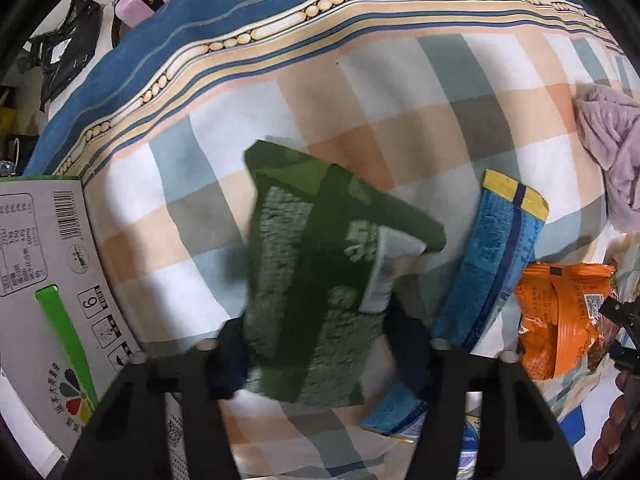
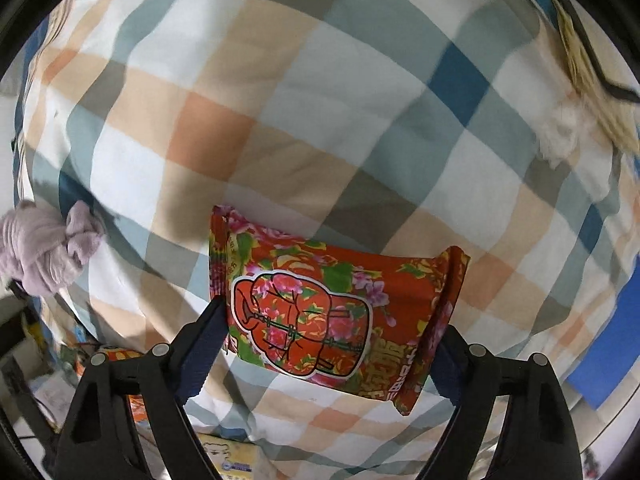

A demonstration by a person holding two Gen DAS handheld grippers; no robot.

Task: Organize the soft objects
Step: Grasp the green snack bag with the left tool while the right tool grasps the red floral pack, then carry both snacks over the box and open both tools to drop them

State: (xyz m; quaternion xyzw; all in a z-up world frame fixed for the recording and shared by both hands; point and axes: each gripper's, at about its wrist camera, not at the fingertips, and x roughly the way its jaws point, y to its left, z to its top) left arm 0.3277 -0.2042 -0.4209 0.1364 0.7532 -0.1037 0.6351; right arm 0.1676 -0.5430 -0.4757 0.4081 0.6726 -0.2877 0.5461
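In the left wrist view my left gripper (image 1: 320,344) is shut on a green patterned towel (image 1: 320,264) and holds it above the checked bedsheet (image 1: 360,92). A blue towel with a yellow end (image 1: 488,264) lies just right of it. In the right wrist view my right gripper (image 2: 328,332) is shut on a red floral packet (image 2: 320,312), its fingers pressing both short ends, above the checked sheet (image 2: 280,120). A crumpled lilac cloth (image 2: 44,244) lies at the left; it also shows in the left wrist view (image 1: 612,148) at the right edge.
A grey cardboard box with a green strap (image 1: 48,280) stands at the left. An orange snack packet (image 1: 560,320) lies at the right beside a hand. A blue striped blanket border (image 1: 240,20) runs along the far side. A cream fluffy item (image 2: 568,128) lies at the upper right.
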